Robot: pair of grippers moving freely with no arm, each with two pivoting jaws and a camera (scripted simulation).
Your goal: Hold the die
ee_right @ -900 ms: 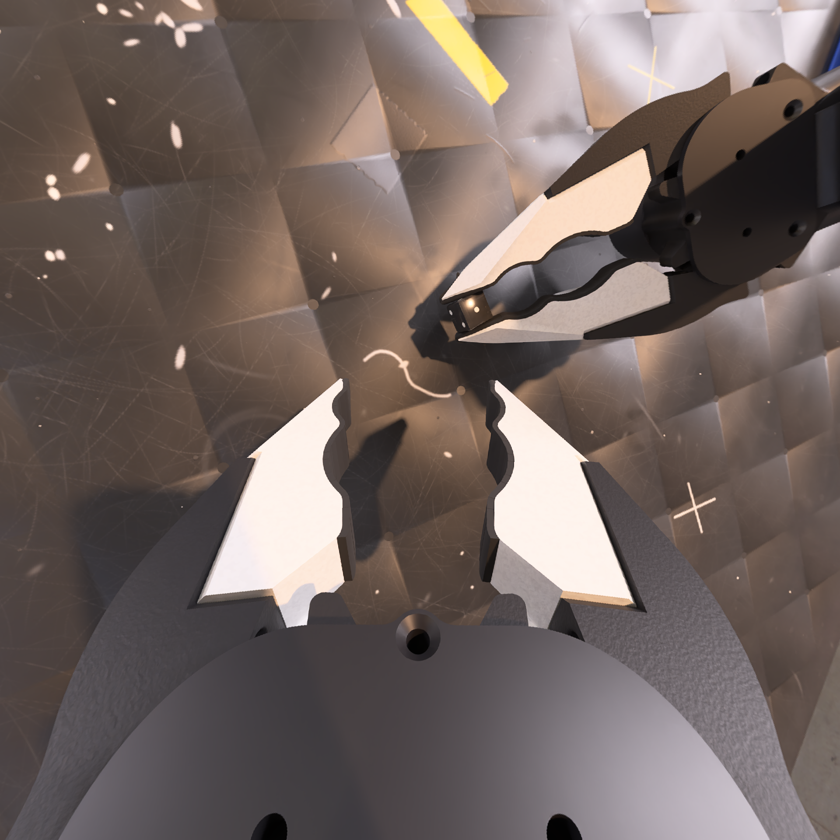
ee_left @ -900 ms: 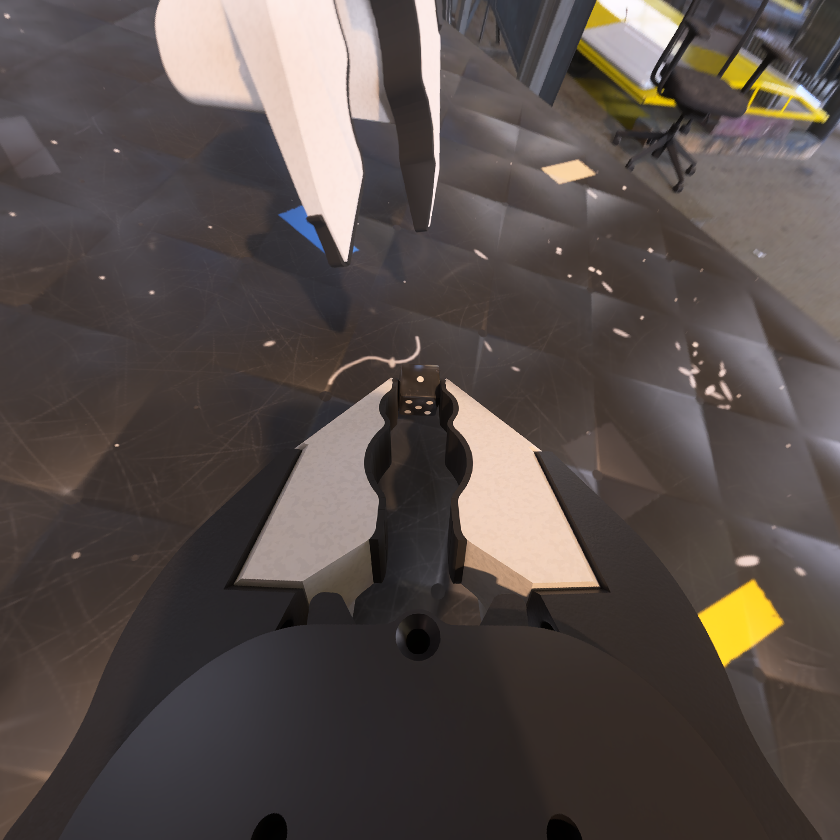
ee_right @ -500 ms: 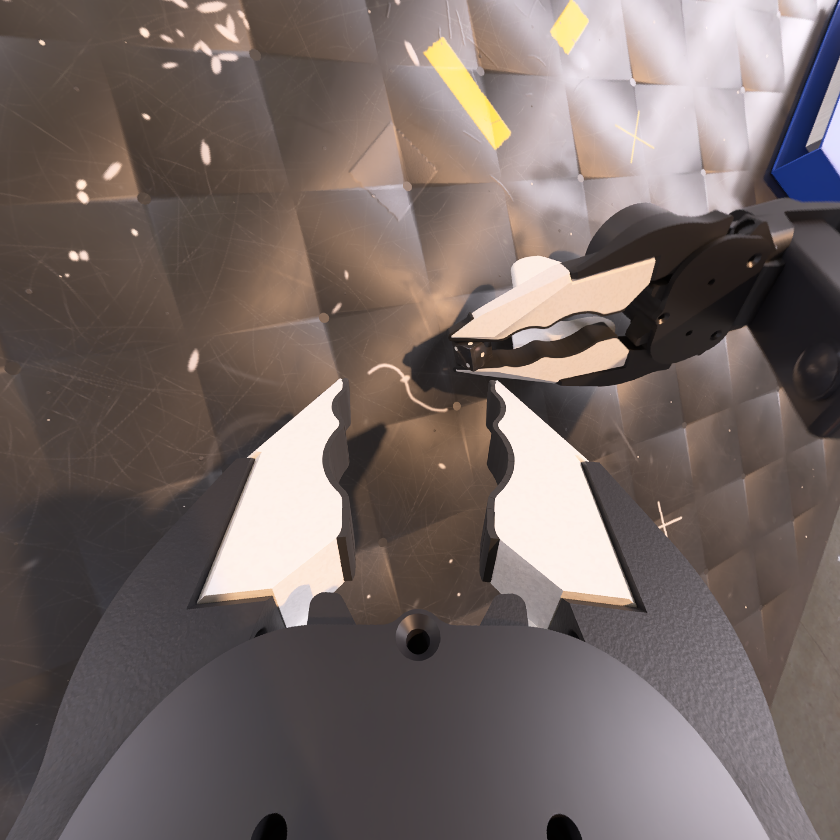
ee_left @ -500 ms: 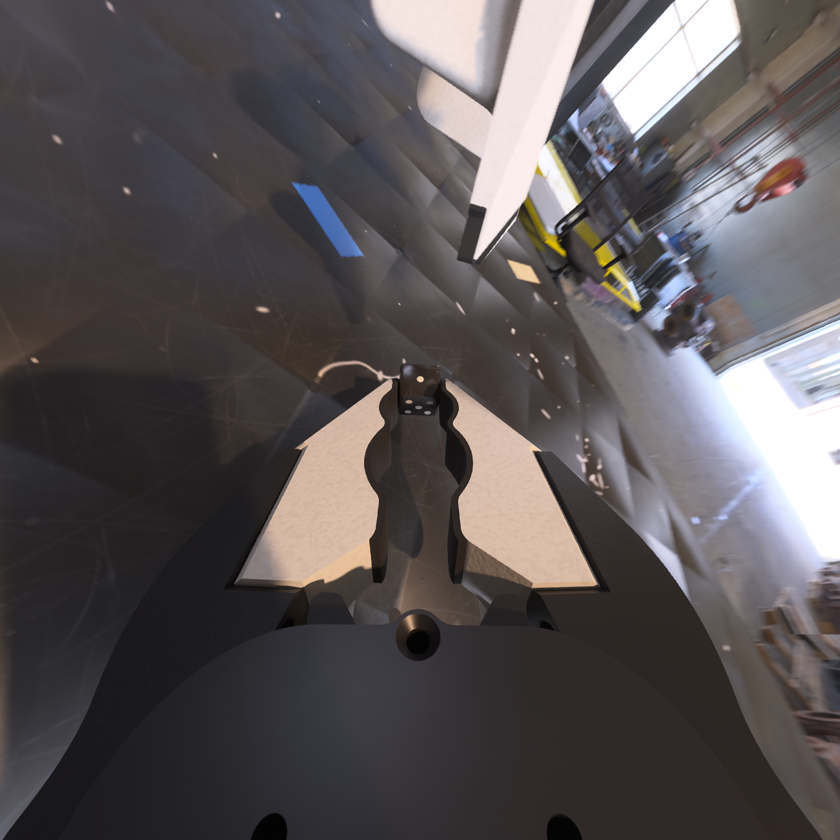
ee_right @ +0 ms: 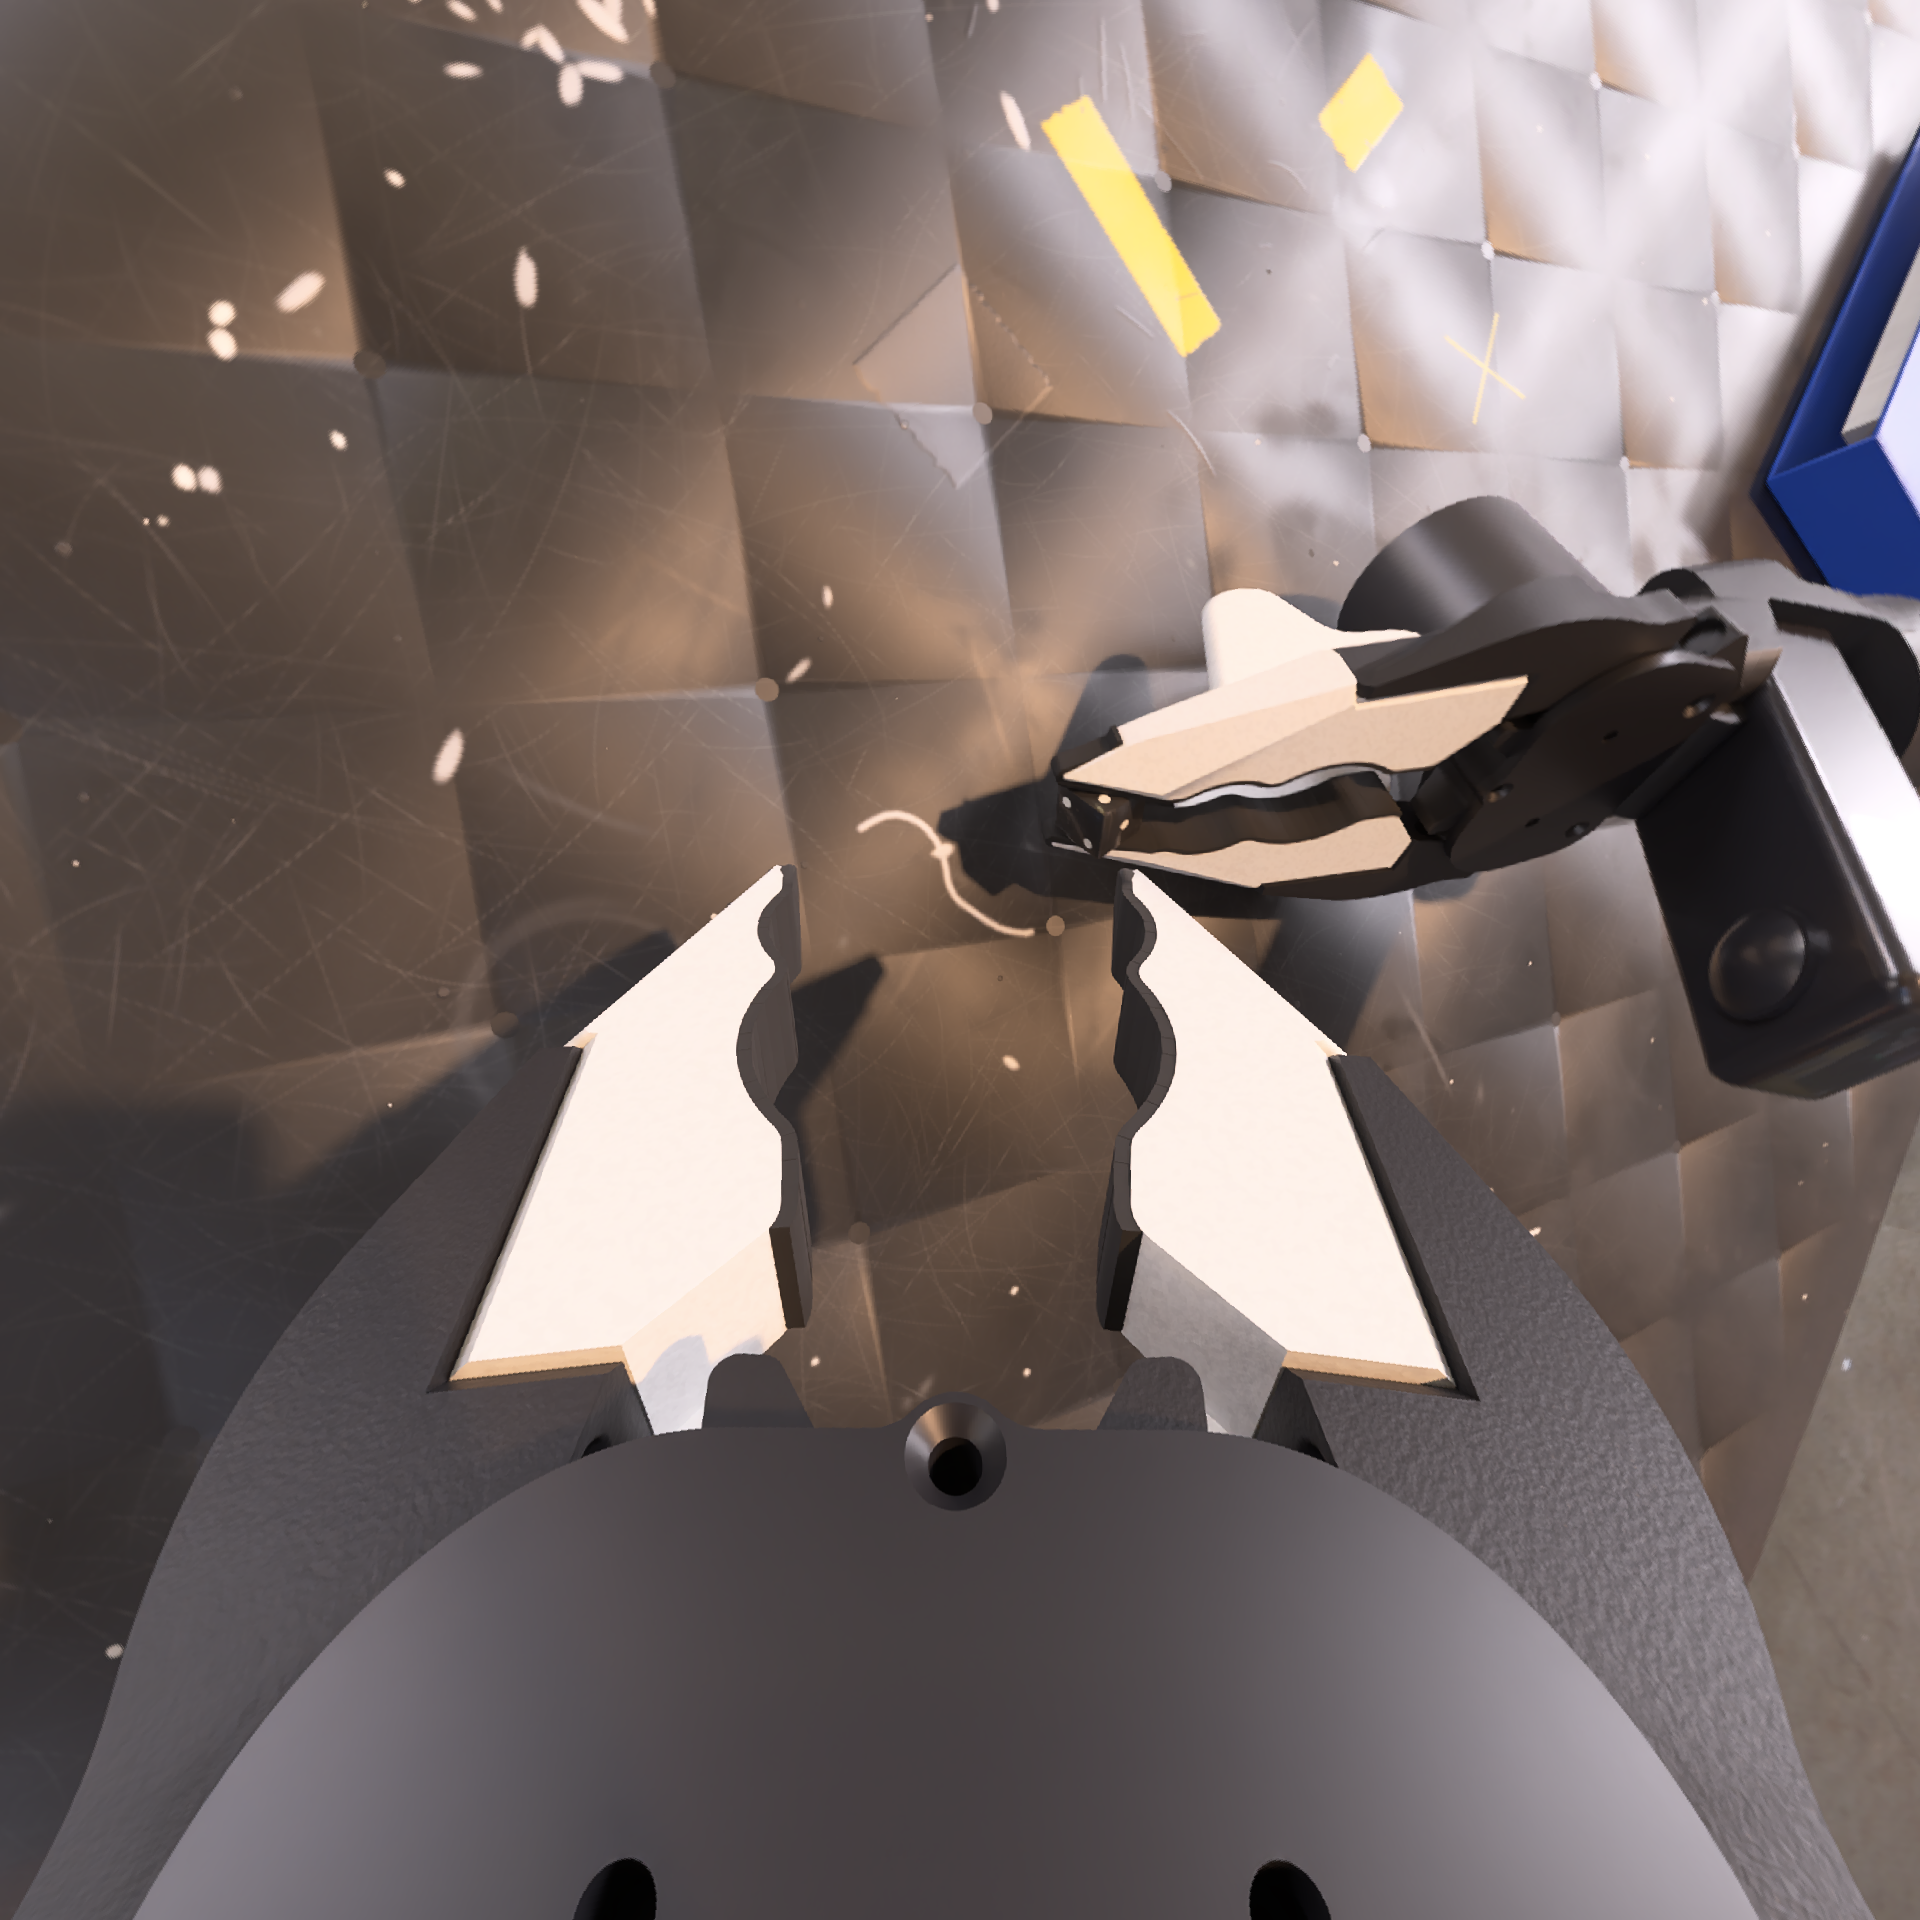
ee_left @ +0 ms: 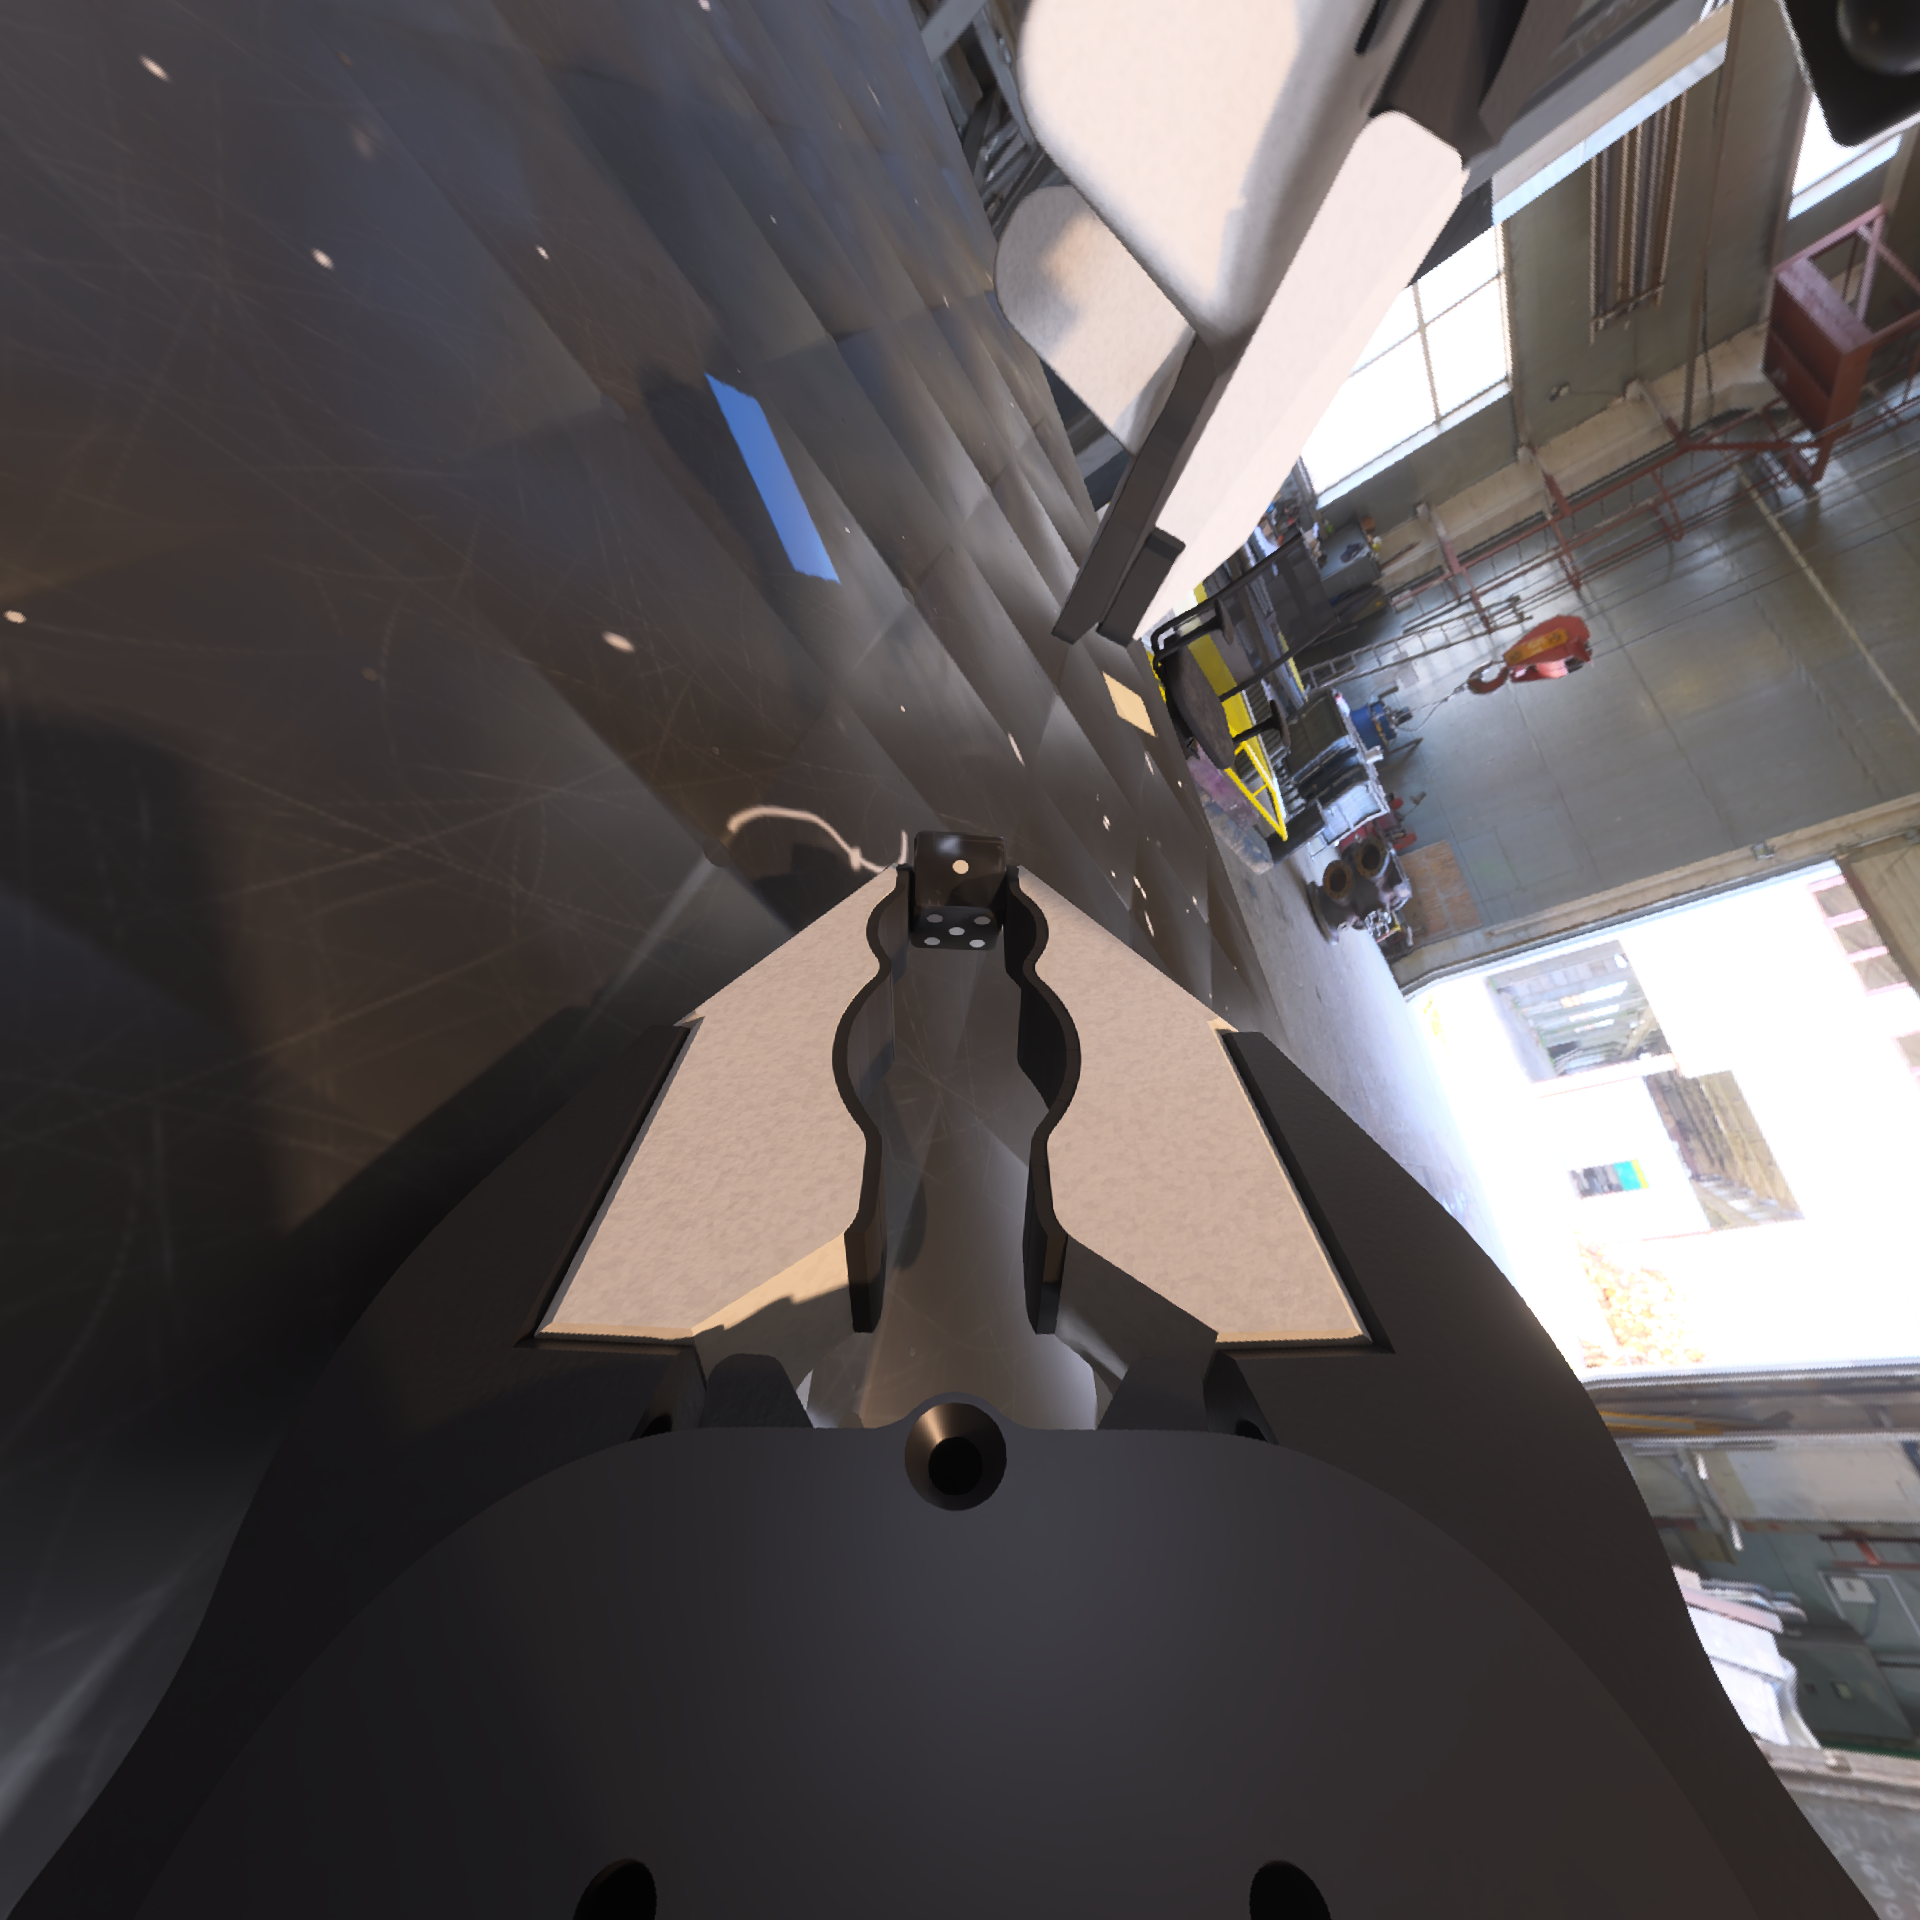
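A small black die (ee_left: 956,891) with white pips is pinched between the tips of my left gripper (ee_left: 957,883), which is shut on it and rolled on its side above the dark scratched table (ee_left: 364,831). The die also shows in the right wrist view (ee_right: 1091,821), at the tip of the left gripper (ee_right: 1081,826). My right gripper (ee_right: 956,899) is open and empty, just in front of and below the held die. In the left wrist view the right gripper's pale fingers (ee_left: 1195,436) hang at the top.
A blue box (ee_right: 1860,416) lies at the table's far right edge. Yellow tape strips (ee_right: 1127,223) and a white squiggle mark (ee_right: 935,862) are on the table. A blue patch (ee_left: 774,478) is on the table too. A workshop hall with a red hoist hook (ee_left: 1527,655) lies beyond.
My left gripper has lifted and rolled onto its side with the die still pinched, so the view tilts toward the hall. The right gripper stays open, drawn back slightly.
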